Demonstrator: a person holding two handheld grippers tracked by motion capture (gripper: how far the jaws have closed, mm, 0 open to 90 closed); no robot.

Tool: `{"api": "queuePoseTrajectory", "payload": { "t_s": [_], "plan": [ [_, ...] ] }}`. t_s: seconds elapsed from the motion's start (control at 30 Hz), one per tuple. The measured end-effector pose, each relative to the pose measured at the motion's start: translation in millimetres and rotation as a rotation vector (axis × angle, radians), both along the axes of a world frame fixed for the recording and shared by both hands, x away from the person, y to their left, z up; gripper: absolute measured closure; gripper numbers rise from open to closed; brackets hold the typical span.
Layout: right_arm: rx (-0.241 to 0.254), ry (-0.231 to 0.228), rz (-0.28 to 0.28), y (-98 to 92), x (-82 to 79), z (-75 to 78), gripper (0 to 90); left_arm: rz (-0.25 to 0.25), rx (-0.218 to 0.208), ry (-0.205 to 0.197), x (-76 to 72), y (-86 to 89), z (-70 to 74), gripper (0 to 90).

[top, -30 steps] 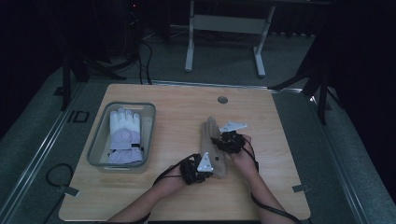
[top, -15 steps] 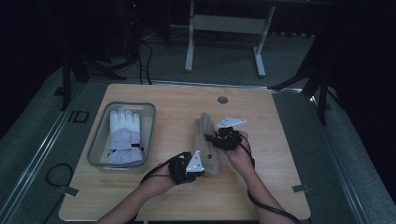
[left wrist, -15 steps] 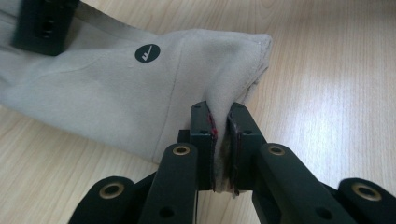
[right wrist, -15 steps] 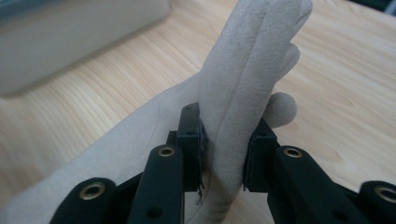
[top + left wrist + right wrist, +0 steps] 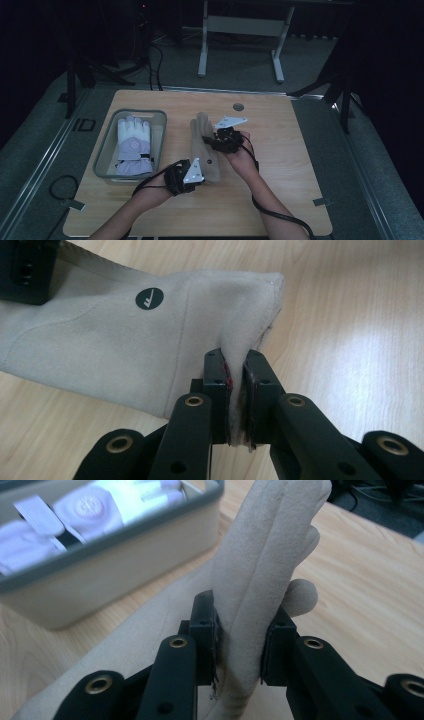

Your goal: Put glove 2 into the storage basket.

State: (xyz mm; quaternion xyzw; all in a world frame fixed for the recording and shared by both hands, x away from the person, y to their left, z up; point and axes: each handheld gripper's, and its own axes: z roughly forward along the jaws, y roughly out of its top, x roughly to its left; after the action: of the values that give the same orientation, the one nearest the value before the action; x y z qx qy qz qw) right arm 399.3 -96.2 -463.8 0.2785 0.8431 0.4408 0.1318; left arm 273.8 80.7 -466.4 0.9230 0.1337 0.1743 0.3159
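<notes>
A beige glove hangs stretched between both grippers over the middle of the wooden table, fingers pointing away from me. My left gripper is shut on the cuff corner, the fabric pinched flat between its pads; the glove bears a small dark round logo. My right gripper is shut on the glove's fingers, which stand upright between its jaws. The beige glove is raised off the wood.
A grey bin stands at the left of the table and holds a white and lavender glove; it is close behind the held glove in the right gripper view, bin wall. A round hole sits near the table's far edge.
Both hands have risen and shifted left toward the bin, carrying the beige glove between them. Both grips look unchanged.
</notes>
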Motion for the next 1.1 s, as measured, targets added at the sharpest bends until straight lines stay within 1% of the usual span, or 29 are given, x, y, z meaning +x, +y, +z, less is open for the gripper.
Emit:
{"api": "queuePoseTrajectory", "payload": {
  "t_s": [0.13, 0.17, 0.2, 0.37, 0.4, 0.43, 0.47, 0.6, 0.63, 0.67, 0.73, 0.77, 0.8, 0.83, 0.87, 0.9, 1.0, 1.03, 1.07, 1.1],
  "plan": [
    [0.002, -0.009, 0.022, 18.4, 4.8, 9.3, 73.0, 0.024, 0.013, -0.015, 0.0, 12.8, 6.2, 82.7],
    [0.0, -0.015, 0.027, 23.5, 5.4, 11.6, 73.0, 0.024, 0.013, -0.015, 0.0, 12.8, 6.2, 82.8],
    [-0.002, -0.02, 0.035, 28.4, 6.3, 13.7, 73.0, 0.032, 0.02, -0.019, 0.6, 20.2, 9.1, 82.7],
    [-0.001, -0.031, 0.056, 49.3, 8.9, 22.4, 73.0, 0.065, 0.027, -0.022, 0.0, 37.0, 14.8, 82.7],
    [0.005, -0.028, 0.059, 53.0, 9.7, 24.0, 73.0, 0.069, 0.033, -0.023, 0.3, 41.6, 16.7, 82.7],
    [0.005, -0.028, 0.059, 53.0, 9.7, 24.0, 73.0, 0.069, 0.033, -0.023, 0.3, 41.6, 16.7, 82.7],
    [0.011, -0.027, 0.067, 61.4, 11.5, 26.9, 73.0, 0.081, 0.038, -0.029, 0.5, 48.9, 19.4, 82.7],
    [0.016, -0.03, 0.085, 81.5, 14.6, 32.6, 72.9, 0.109, 0.045, -0.037, -0.5, 64.3, 24.1, 82.7],
    [0.016, -0.03, 0.085, 81.5, 14.6, 32.6, 72.9, 0.109, 0.045, -0.037, -0.5, 64.3, 24.1, 82.7],
    [0.018, -0.032, 0.1, 92.6, 16.4, 34.8, 72.9, 0.121, 0.047, -0.039, -0.9, 71.8, 25.2, 82.7],
    [0.019, -0.032, 0.114, 105.3, 18.0, 36.9, 72.9, 0.141, 0.049, -0.036, -1.5, 81.8, 26.1, 82.7],
    [0.022, -0.032, 0.123, 111.0, 18.9, 37.4, 72.9, 0.141, 0.049, -0.036, -1.5, 81.8, 26.1, 82.7],
    [0.022, -0.032, 0.126, 116.8, 19.2, 37.7, 72.9, 0.157, 0.051, -0.036, -2.1, 89.6, 26.4, 82.7],
    [0.022, -0.032, 0.126, 116.8, 19.2, 37.7, 72.9, 0.157, 0.051, -0.036, -2.1, 89.6, 26.4, 82.7],
    [0.021, -0.03, 0.129, 121.4, 19.4, 37.8, 72.9, 0.17, 0.05, -0.034, -2.6, 96.0, 26.1, 82.7],
    [0.021, -0.03, 0.14, 130.0, 20.7, 37.0, 72.9, 0.179, 0.053, -0.033, -2.9, 100.0, 25.8, 82.7],
    [0.019, -0.026, 0.157, 146.3, 23.2, 34.1, 72.9, 0.199, 0.062, -0.032, -4.2, 110.8, 24.9, 82.7],
    [0.019, -0.026, 0.157, 146.3, 23.2, 34.1, 72.9, 0.199, 0.062, -0.032, -4.2, 110.8, 24.9, 82.7],
    [0.022, -0.024, 0.159, 150.3, 23.7, 33.3, 72.9, 0.214, 0.069, -0.032, -5.7, 119.1, 25.0, 82.7],
    [0.023, -0.014, 0.171, 162.5, 24.8, 31.5, 72.9, 0.219, 0.066, -0.029, -6.3, 122.0, 25.4, 82.7]
  ]
}}
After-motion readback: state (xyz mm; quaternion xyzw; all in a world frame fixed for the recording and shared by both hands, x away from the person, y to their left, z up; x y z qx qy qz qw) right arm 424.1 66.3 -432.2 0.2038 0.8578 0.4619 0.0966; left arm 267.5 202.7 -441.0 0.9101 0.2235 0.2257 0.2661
